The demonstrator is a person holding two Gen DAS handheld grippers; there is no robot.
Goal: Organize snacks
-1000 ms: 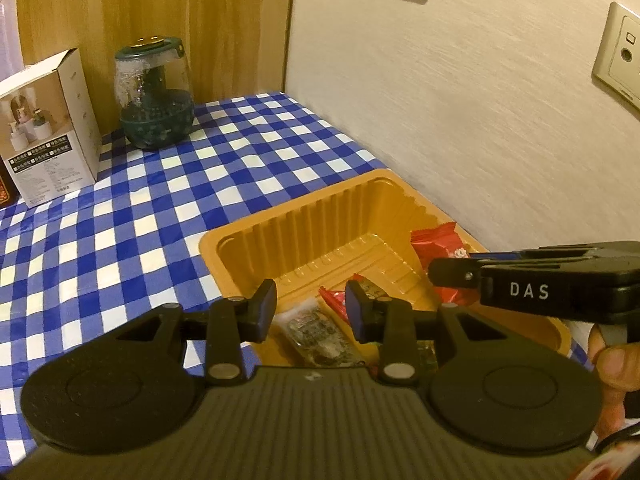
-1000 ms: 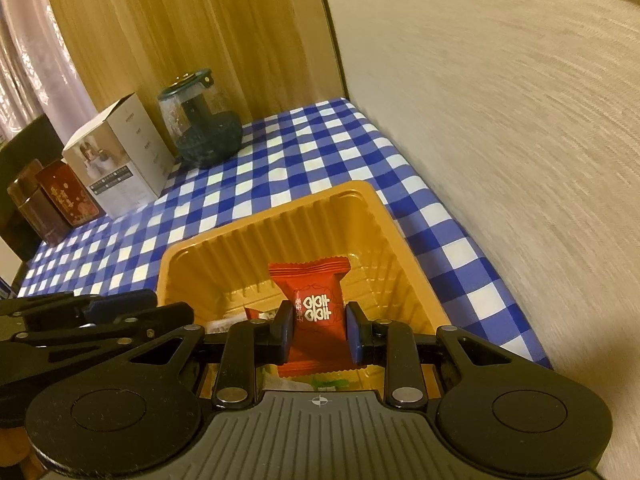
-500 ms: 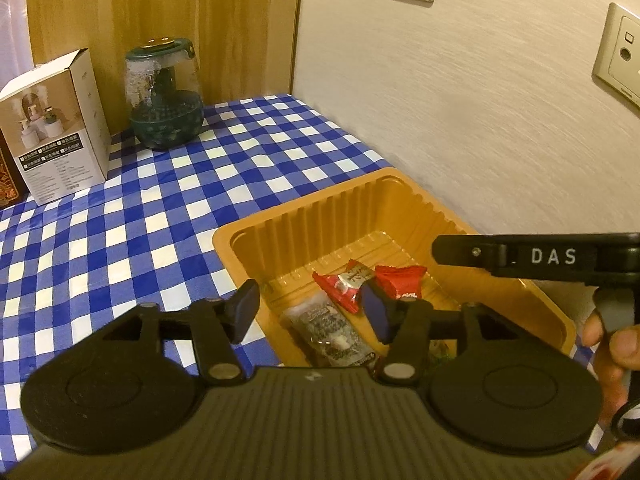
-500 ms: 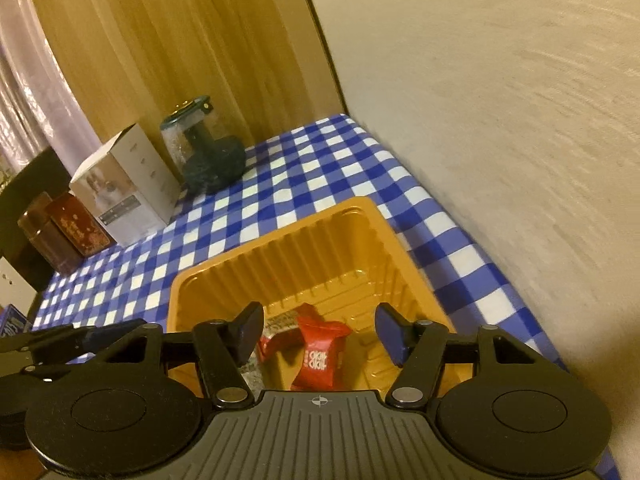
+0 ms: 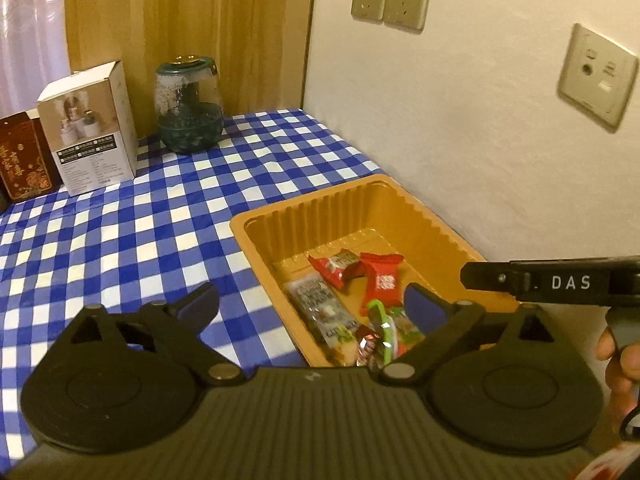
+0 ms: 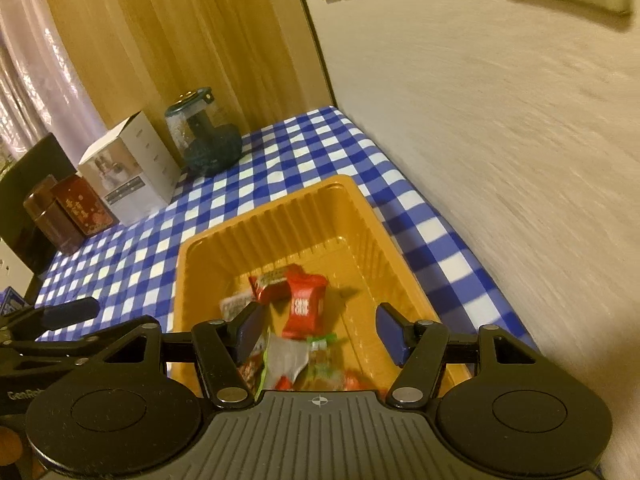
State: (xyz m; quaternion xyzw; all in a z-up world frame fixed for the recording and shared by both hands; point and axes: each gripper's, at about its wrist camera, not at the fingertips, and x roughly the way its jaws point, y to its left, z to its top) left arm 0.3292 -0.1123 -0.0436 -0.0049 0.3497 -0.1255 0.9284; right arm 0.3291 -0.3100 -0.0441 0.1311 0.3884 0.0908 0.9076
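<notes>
Left wrist view shows the left gripper (image 5: 312,306) nearest the lens, its blue-padded fingers spread wide with nothing between them, one finger over the checked cloth and the other over the near end of the orange plastic tray (image 5: 256,236). From the right edge the right gripper (image 5: 492,278) reaches in side-on above the tray's near right corner, with the person's hand (image 5: 618,360) behind it. In the right wrist view that gripper (image 6: 318,330) is also spread apart and empty, hanging over the tray (image 6: 182,280). Inside the tray lie the snacks: a green-and-red wrapped candy (image 5: 390,328) closest, a long clear packet (image 5: 324,314) beside it along the left wall, then a red square packet with white characters (image 5: 382,284), and touching its far corner a red-and-white wrapper (image 5: 334,266). From the right wrist camera the red square packet (image 6: 306,306) sits mid-tray, between the two spread fingers as seen from there, but well below them. The far half of the tray floor is bare. The tray rests on the counter's blue-and-white checked tablecloth (image 5: 120,232), close to the cream wall (image 5: 460,140). Farther back, against the wooden panel, stand a green glass jar (image 5: 188,108), a white carton (image 5: 90,128) and a dark red tin (image 5: 22,156), side by side. Two wall sockets (image 5: 390,2) sit high on the wall.
</notes>
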